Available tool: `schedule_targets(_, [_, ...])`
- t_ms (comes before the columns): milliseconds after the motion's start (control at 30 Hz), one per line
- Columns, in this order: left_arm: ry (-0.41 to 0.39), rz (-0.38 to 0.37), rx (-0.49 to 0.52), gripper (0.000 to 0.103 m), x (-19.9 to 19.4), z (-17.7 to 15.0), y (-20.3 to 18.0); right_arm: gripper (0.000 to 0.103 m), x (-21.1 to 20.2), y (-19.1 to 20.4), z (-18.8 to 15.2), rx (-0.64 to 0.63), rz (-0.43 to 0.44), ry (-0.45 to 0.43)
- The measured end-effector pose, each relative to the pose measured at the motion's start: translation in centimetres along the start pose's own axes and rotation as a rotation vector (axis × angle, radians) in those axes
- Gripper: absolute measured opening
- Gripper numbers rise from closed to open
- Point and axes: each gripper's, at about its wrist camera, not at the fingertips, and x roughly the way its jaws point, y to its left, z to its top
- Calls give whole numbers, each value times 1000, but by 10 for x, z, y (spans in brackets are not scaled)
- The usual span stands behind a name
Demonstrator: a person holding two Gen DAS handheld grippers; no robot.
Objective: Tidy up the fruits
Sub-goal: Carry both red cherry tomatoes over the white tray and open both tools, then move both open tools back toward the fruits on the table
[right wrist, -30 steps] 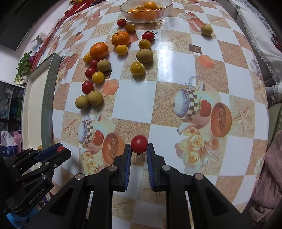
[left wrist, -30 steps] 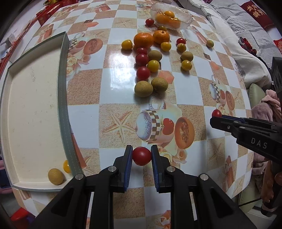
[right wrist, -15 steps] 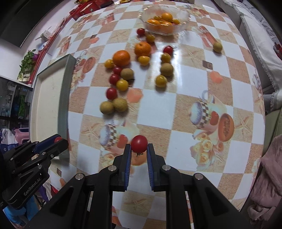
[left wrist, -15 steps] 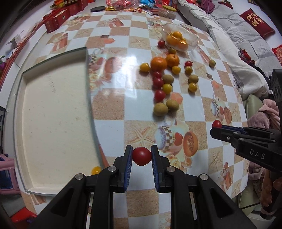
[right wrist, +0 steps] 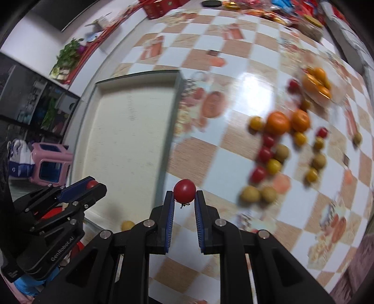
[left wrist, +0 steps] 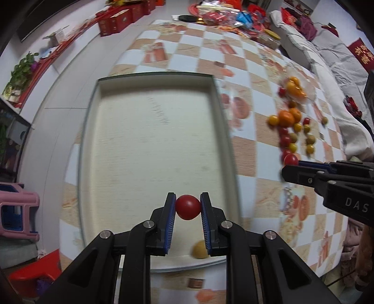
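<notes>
My left gripper [left wrist: 187, 207] is shut on a red cherry tomato [left wrist: 187, 207] and holds it above the near part of the cream tray [left wrist: 149, 140]. A yellow-brown fruit [left wrist: 199, 250] lies in the tray's near corner. My right gripper [right wrist: 184, 196] is shut on another red cherry tomato [right wrist: 184, 190] above the table, just right of the tray [right wrist: 131, 131]. The right gripper also shows in the left wrist view [left wrist: 289, 163], and the left gripper in the right wrist view [right wrist: 92, 186]. Loose tomatoes, oranges and brown fruits [right wrist: 275, 149] lie scattered on the table to the right.
A glass bowl with oranges [right wrist: 318, 84] stands at the far right of the checkered table [right wrist: 233, 58]. Red boxes and packets [left wrist: 121, 16] line the table's far edge. A pink stool [left wrist: 16, 215] stands on the floor to the left. Bedding [left wrist: 339, 58] lies right.
Both grippers have swung left with their tomatoes. The left one has moved from the table to above the tray; the right one is now near the tray's right edge.
</notes>
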Motion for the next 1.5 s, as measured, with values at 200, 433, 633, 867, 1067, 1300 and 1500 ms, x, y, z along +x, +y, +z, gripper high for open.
schedule_targets(200, [24, 63, -38, 22, 20, 2, 40, 19, 32, 36, 27, -33, 40, 48])
schedule_targets(433, [53, 82, -51, 22, 42, 2, 55, 19, 69, 54, 41, -66, 26, 109])
schedule_targets(633, [69, 68, -52, 23, 53, -4, 56, 20, 87, 60, 38, -92, -8, 146])
schedule_targets(867, [86, 55, -49, 42, 58, -8, 55, 22, 102, 66, 37, -93, -33, 180])
schedule_targets(1067, [48, 103, -87, 87, 50, -14, 63, 59, 97, 77, 41, -100, 7, 155])
schedule_targets(1300, [59, 128, -76, 87, 34, -21, 63, 87, 61, 79, 50, -85, 37, 50])
schedule_targets(1500, [27, 120, 10, 87, 17, -14, 28, 87, 26, 51, 44, -60, -26, -16])
